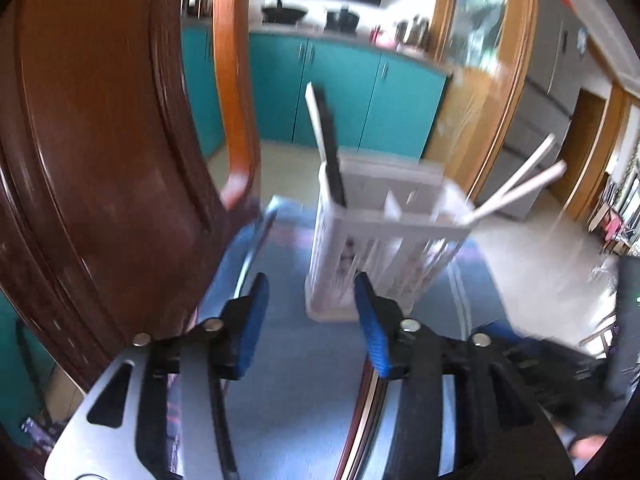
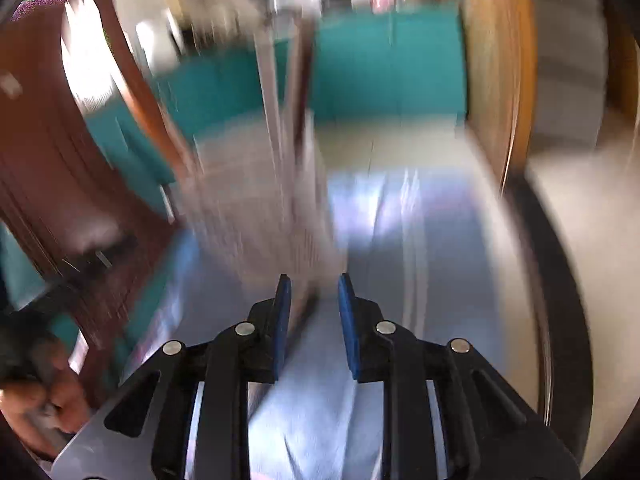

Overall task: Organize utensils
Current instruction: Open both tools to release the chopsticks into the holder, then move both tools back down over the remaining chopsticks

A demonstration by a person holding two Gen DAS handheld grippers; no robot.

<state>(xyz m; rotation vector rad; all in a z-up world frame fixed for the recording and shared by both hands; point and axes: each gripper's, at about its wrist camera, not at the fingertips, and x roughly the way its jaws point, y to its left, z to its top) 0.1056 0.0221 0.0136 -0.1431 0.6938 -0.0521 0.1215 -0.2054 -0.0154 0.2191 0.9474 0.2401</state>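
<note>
The left gripper (image 1: 310,316) is hovering low over the blue table (image 1: 296,380), its jaws standing open with nothing between them, pointing at the foot of the white caddy (image 1: 384,240). The right gripper (image 2: 312,312) is also standing open and empty; its view is too blurred to tell more than that the caddy is just in front of it.

The caddy is standing upright near the far edge of the table, beside the brown chair (image 1: 100,160). A dark utensil (image 1: 330,148) is sitting in its left compartment, long axis nearly vertical, leaning a little left. Two white sticks (image 1: 520,190) are leaning out of the right compartment, tips pointing up and to the right.

I think the sticks need straightening: grip them low near the rim and keep the caddy from tipping.
</note>
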